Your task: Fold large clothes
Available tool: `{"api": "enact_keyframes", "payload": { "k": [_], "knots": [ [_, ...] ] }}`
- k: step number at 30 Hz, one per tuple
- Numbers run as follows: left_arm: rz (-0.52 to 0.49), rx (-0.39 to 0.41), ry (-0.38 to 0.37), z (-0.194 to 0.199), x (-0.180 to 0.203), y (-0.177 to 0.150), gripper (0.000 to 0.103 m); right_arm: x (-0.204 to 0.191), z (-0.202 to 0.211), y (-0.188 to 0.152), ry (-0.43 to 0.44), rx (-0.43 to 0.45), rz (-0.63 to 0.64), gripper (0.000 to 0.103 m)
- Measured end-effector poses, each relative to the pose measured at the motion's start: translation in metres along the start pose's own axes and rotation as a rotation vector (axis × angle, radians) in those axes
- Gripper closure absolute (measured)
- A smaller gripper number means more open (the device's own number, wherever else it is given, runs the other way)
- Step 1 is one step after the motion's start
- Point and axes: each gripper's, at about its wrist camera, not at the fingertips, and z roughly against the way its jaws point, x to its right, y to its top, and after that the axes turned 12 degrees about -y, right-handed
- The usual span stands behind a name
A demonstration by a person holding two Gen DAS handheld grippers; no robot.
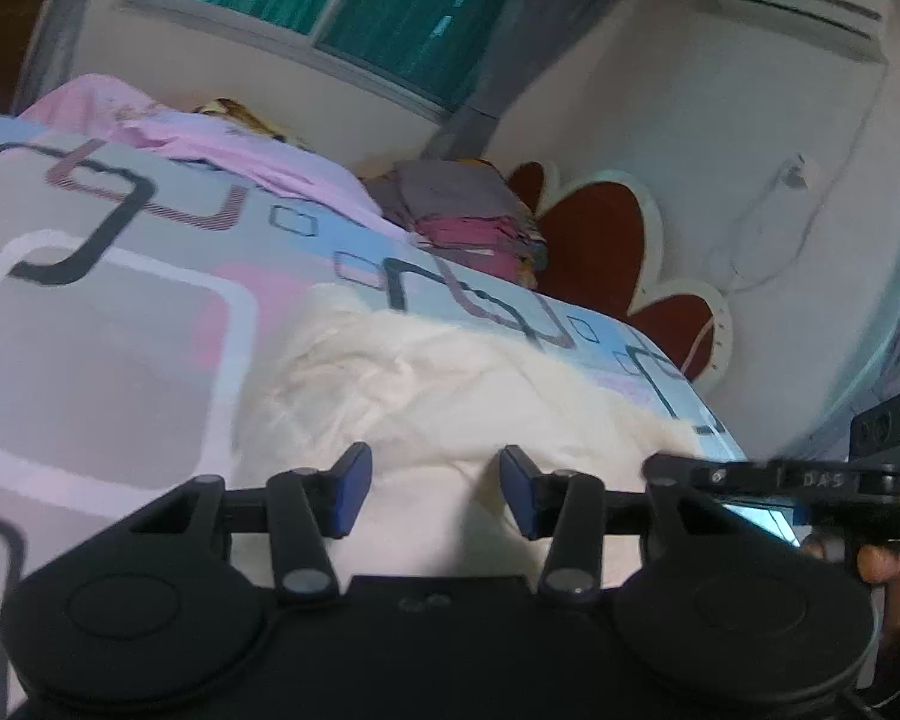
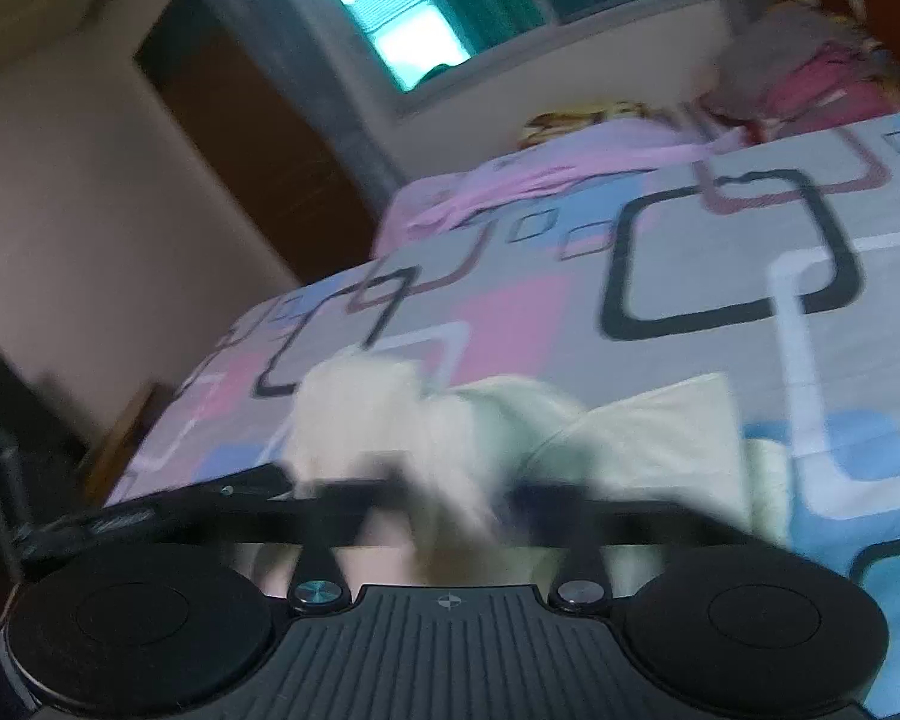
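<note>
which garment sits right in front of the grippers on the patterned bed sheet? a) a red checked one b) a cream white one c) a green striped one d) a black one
b: a crumpled cream white garment lies on the patterned bed sheet just ahead of the left gripper, and the right wrist view shows the same pale cloth.

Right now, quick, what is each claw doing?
Left claw: open, pads apart over the cream garment, not pinching it.
Right claw: too blurred to see well; looks nearly shut with cream cloth between the pads.
</note>
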Motion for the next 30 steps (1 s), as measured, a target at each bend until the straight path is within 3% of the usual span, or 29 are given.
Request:
{"api": "enact_keyframes", "payload": {
  "k": [5, 9, 15, 21, 24, 25, 26, 27, 28, 30],
  "knots": [
    [-0.104, -0.046, -0.038, -0.023, 0.024, 0.001, 0.059, 0.004, 0.028, -0.026, -0.119, 0.093, 0.059, 0.094],
    [-0.143, -0.114, -0.015, -0.052, 0.032, -0.003, 0.059, 0.022, 0.012, -0.038, -0.234, 0.075, 0.029, 0.094],
    [-0.172, -0.234, 0.042, -0.099, 0.030, -0.014, 0.058, 0.066, -0.026, -0.059, -0.224, -0.038, -0.100, 0.094],
    [-0.221, -0.321, 0.082, -0.121, 0.029, -0.020, 0.057, 0.078, -0.035, -0.062, -0.223, -0.062, -0.129, 0.094],
    [-0.217, -0.324, 0.070, -0.116, 0.030, -0.019, 0.058, 0.069, -0.020, -0.054, -0.271, -0.052, -0.099, 0.094],
    [-0.214, -0.318, 0.070, -0.110, 0.032, -0.016, 0.058, 0.064, -0.008, -0.050, -0.299, -0.029, -0.088, 0.088],
    [-0.206, -0.301, 0.066, -0.099, 0.036, -0.012, 0.058, 0.057, 0.002, -0.047, -0.326, -0.006, -0.074, 0.066],
    [-0.207, -0.275, 0.047, -0.087, 0.041, -0.010, 0.058, 0.051, 0.015, -0.045, -0.341, 0.032, -0.052, 0.052],
    [-0.215, -0.244, 0.026, -0.074, 0.046, -0.009, 0.058, 0.043, 0.032, -0.043, -0.330, 0.075, -0.021, 0.045],
    [-0.230, -0.205, 0.004, -0.047, 0.053, -0.012, 0.058, 0.029, 0.052, -0.040, -0.275, 0.083, 0.026, 0.045]
  ]
}}
